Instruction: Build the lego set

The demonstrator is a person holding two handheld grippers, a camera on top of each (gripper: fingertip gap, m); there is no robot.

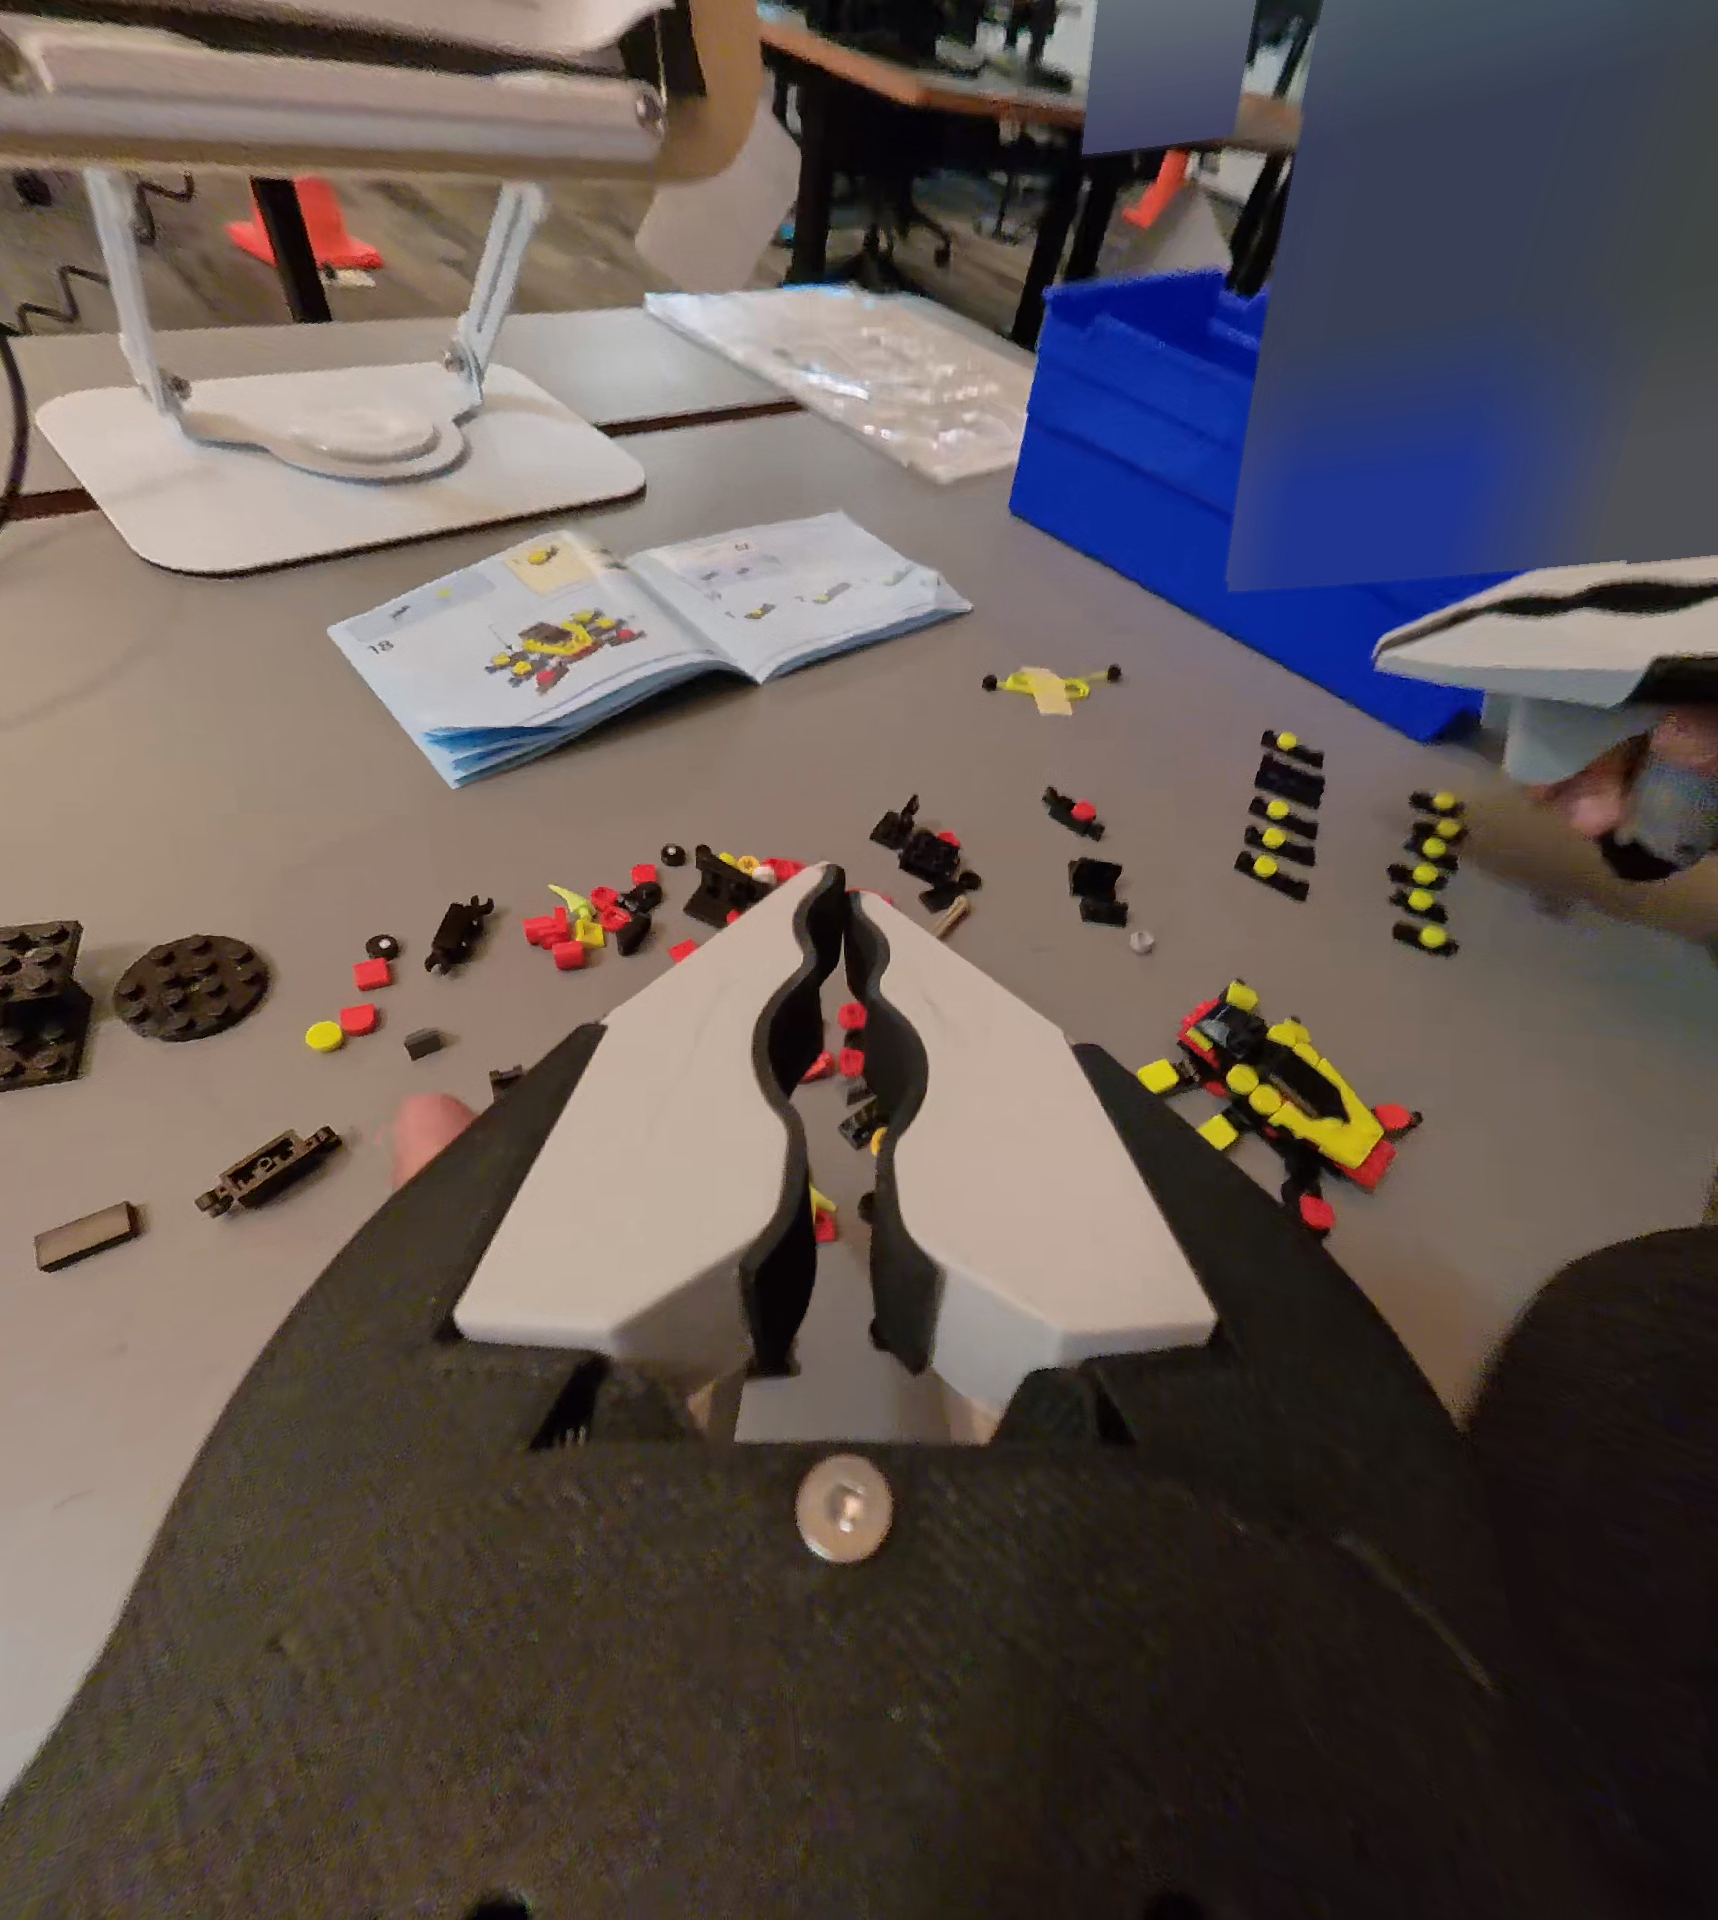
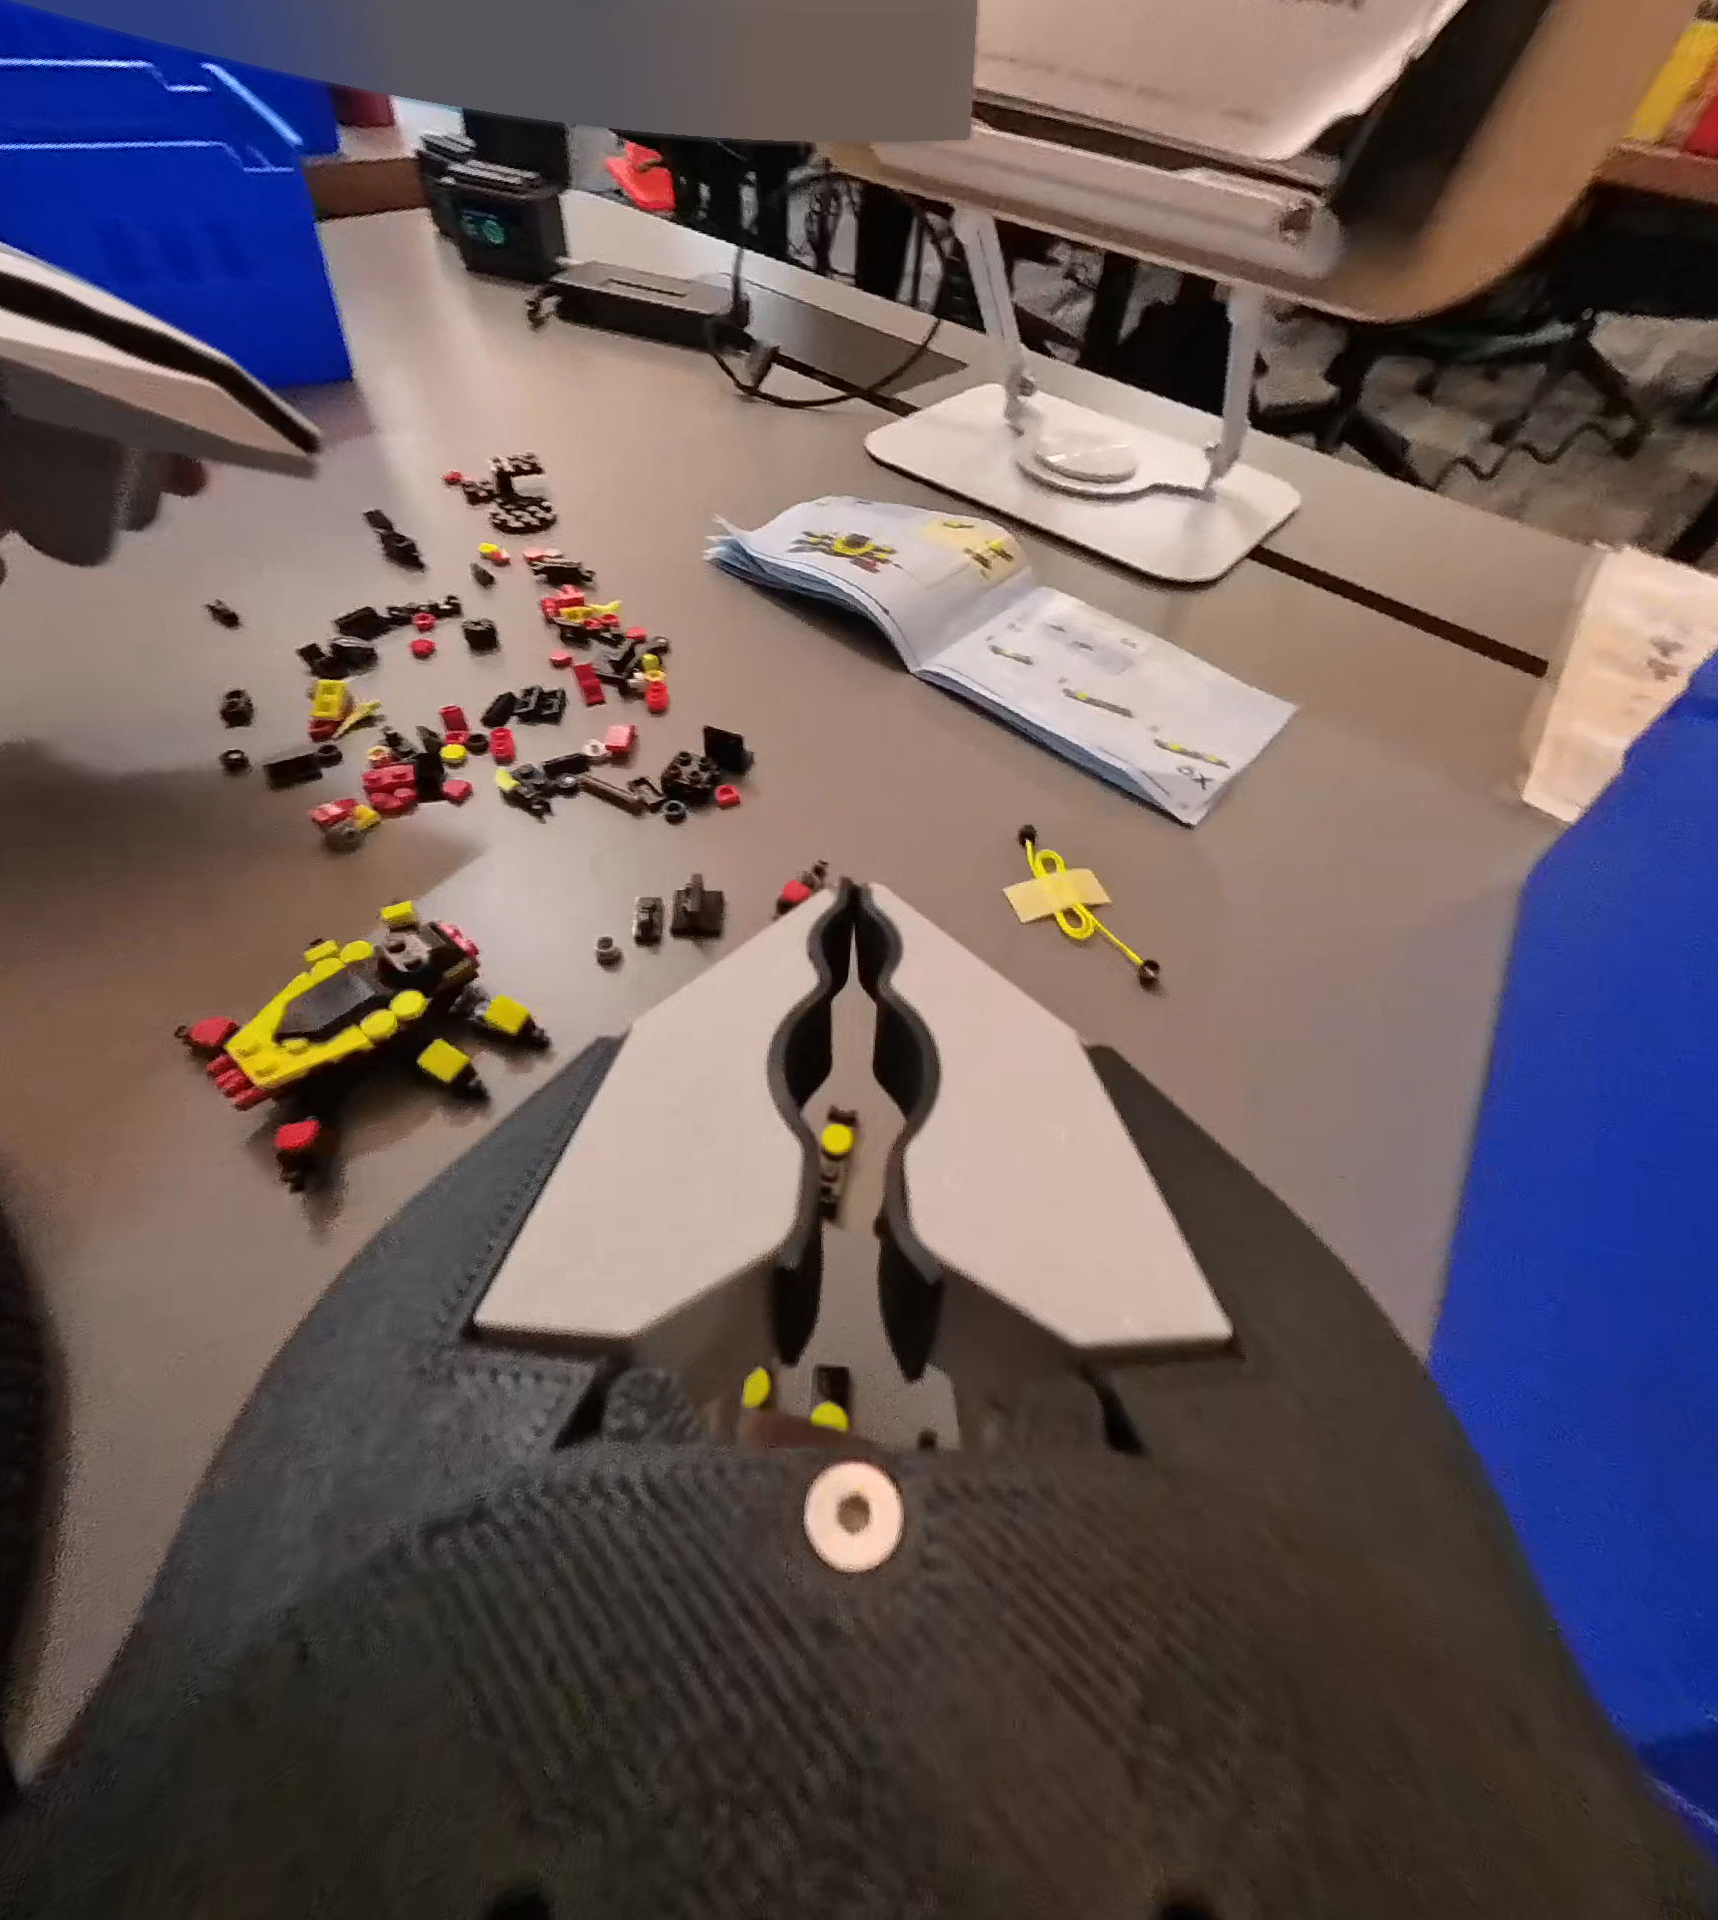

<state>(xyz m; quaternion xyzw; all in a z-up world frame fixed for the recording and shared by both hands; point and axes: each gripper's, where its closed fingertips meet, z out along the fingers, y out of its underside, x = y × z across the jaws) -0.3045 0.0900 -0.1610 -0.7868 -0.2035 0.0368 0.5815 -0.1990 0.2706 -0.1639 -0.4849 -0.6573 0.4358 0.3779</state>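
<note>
1. Left gripper: tips pressed together, nothing between them; it hangs above the scattered loose pieces at 12 o'clock in the left wrist view
2. Right gripper: tips meet, nothing gripped; small black pieces with yellow studs lie on the table beneath it, seen through the gap behind the tips
3. Partly built yellow, black and red model sits on the grey table at 3 o'clock of the left gripper, apart from the loose pile; in the right wrist view it lies at 9 o'clock
4. Two rows of black pieces with yellow studs stand at 2 o'clock in the left wrist view, near the right gripper's hand
5. Open instruction booklet at 12 o'clock, beyond the pile; white stand base behind it
6. Blue bins wall off the table at 1 o'clock; in the right wrist view another blue bin crowds the 3 o'clock side
7. Yellow string piece with black ends lies at 1 o'clock of the right gripper, in open table
8. Bare table shows between booklet and pile, and at 8 o'clock of the left gripper
</note>
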